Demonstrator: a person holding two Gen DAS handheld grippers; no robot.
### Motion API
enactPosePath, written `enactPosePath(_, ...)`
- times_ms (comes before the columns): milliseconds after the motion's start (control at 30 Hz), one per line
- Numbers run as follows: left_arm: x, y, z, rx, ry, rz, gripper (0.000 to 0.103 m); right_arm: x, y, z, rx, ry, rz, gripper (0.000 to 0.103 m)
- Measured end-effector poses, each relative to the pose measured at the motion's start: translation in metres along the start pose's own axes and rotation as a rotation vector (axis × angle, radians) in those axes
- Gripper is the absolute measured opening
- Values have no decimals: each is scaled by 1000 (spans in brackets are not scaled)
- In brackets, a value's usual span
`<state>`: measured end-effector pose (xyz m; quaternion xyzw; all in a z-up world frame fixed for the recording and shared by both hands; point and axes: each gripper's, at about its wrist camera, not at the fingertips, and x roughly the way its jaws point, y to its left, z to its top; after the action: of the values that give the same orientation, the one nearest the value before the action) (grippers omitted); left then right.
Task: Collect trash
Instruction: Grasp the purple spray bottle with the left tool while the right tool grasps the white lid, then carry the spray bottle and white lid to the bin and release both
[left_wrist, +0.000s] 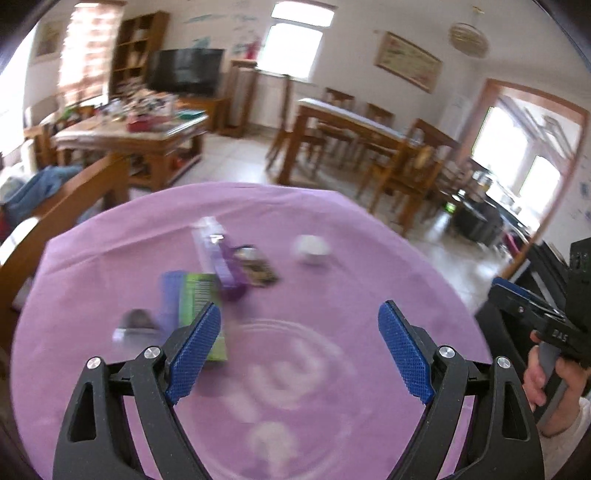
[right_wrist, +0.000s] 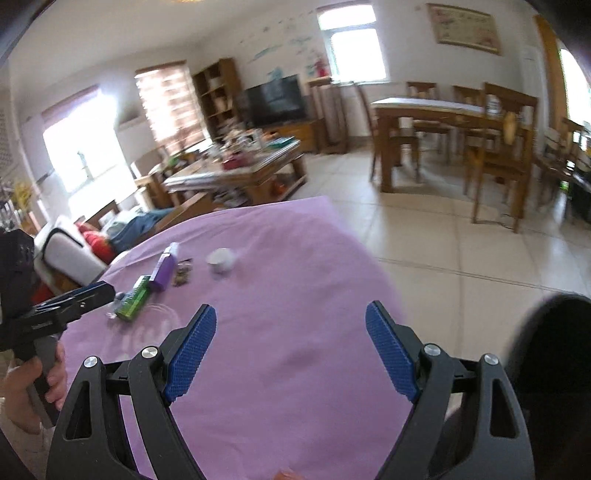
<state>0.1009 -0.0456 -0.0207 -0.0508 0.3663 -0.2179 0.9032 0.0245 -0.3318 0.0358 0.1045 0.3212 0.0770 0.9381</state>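
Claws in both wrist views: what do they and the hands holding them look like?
Both the left claw and the right claw have matte black angular frames with triangular cutouts, silver pivot screws and blue textured pads. Each has a black pistol-style body with a grey grip. The bare right hand shows a pale cuff. No cables visible.

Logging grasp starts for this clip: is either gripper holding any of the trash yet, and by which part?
Nothing is held. The left gripper and the right gripper both hang open above the purple tablecloth, with nothing between their fingers.
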Motion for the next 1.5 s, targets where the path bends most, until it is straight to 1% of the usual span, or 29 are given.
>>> enactPosePath(33,2,11,2,-13,2,20,86,11,9,6,-10,13,21,83)
enactPosePath(100,8,25,4,-28,24,41,86,21,23,8,-27,33,44,83)
enactPosePath(167,14,27,5,-29,44,47,86,40,37,13,-39,64,62,83)
enactPosePath(233,24,32,14,-30,55,43,86,57,44,16,-38,91,77,83)
enactPosePath(267,28,28,13,-28,59,43,84,68,50,19,-35,106,82,83)
enactPosePath(367,46,26,25,-42,79,35,81,89,56,23,-26,131,83,83)
enactPosePath(433,64,29,37,-49,98,34,76,100,57,26,-23,137,81,81)
enactPosePath(467,70,28,40,-52,110,35,71,105,58,28,-22,139,78,81)
enactPosePath(500,78,28,43,-56,123,39,65,111,58,30,-19,140,73,81)
enactPosePath(533,86,30,44,-62,135,43,61,115,58,31,-18,144,71,78)
enactPosePath(567,93,32,46,-72,148,46,54,120,60,32,-22,149,70,71)
enactPosePath(600,100,34,47,-91,157,42,44,127,62,33,-31,159,67,69)
enactPosePath(667,109,37,45,-110,162,59,31,137,64,35,-46,174,60,65)
enactPosePath(767,109,36,41,-108,143,50,28,151,65,36,-65,196,54,65)
enactPosePath(900,105,39,37,-151,115,22,27,168,72,35,-93,225,41,64)
enactPosePath(967,99,41,37,-158,86,17,26,174,76,36,-104,231,35,60)
enactPosePath(1033,92,42,38,-169,53,7,26,175,77,37,-120,235,34,53)
enactPosePath(1067,89,44,39,-173,41,1,25,175,77,37,-131,234,24,43)
enactPosePath(1100,87,45,40,-174,30,-3,25,175,79,37,-141,236,19,37)
enactPosePath(1233,82,48,39,-188,17,-10,25,173,82,33,-180,238,5,35)
enactPosePath(1300,76,56,38,-216,2,-28,25,168,80,31,-164,243,14,35)
enactPosePath(1367,67,66,38,-246,-22,-61,25,153,73,31,-132,230,46,35)
enactPosePath(1500,29,84,37,-289,-104,-84,25,103,56,28,-88,160,97,35)
